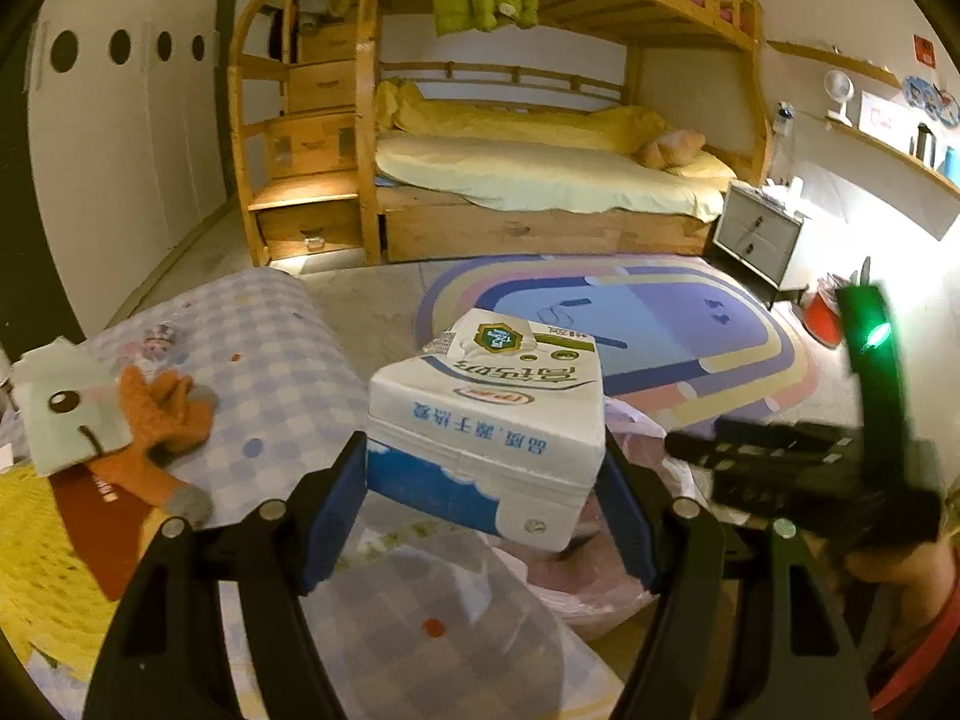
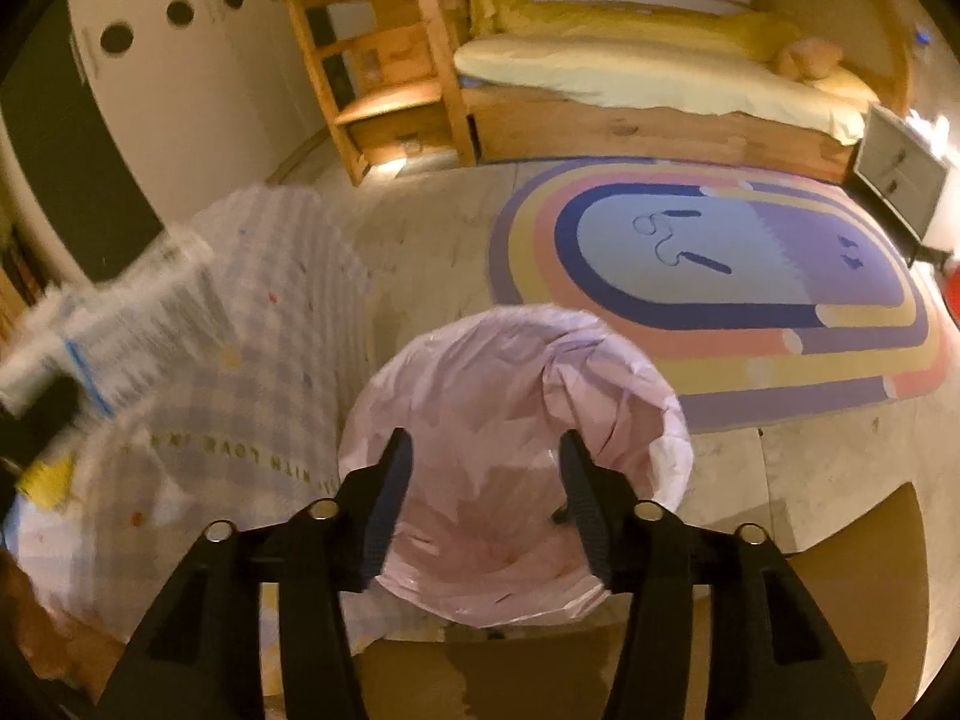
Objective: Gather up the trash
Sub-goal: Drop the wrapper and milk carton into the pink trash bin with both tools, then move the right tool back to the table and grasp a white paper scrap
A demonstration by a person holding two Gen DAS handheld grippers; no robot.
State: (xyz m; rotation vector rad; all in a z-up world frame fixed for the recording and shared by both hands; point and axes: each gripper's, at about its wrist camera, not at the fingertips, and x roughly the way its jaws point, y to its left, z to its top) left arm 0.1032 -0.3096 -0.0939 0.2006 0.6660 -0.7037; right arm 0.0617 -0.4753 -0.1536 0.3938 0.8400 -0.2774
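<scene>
A white and blue milk carton (image 1: 486, 420) lies crosswise between the blue pads of my left gripper (image 1: 483, 456), which is shut on its two ends. Just below and to the right of it shows the pink liner of a trash bin (image 1: 600, 588). The right gripper (image 1: 780, 462) appears there as a blurred black shape at the right. In the right wrist view my right gripper (image 2: 486, 444) hangs open over the mouth of the pink-lined bin (image 2: 672, 420), nothing between its fingers. The carton (image 2: 108, 312) is a blur at the left edge.
A blue checked bedspread (image 1: 270, 348) carries an orange plush toy (image 1: 162, 420) and a red book (image 1: 108, 516). Beyond the bin lie a rainbow rug (image 2: 750, 276), a wooden bunk bed (image 1: 540, 180) and a grey nightstand (image 1: 756, 228).
</scene>
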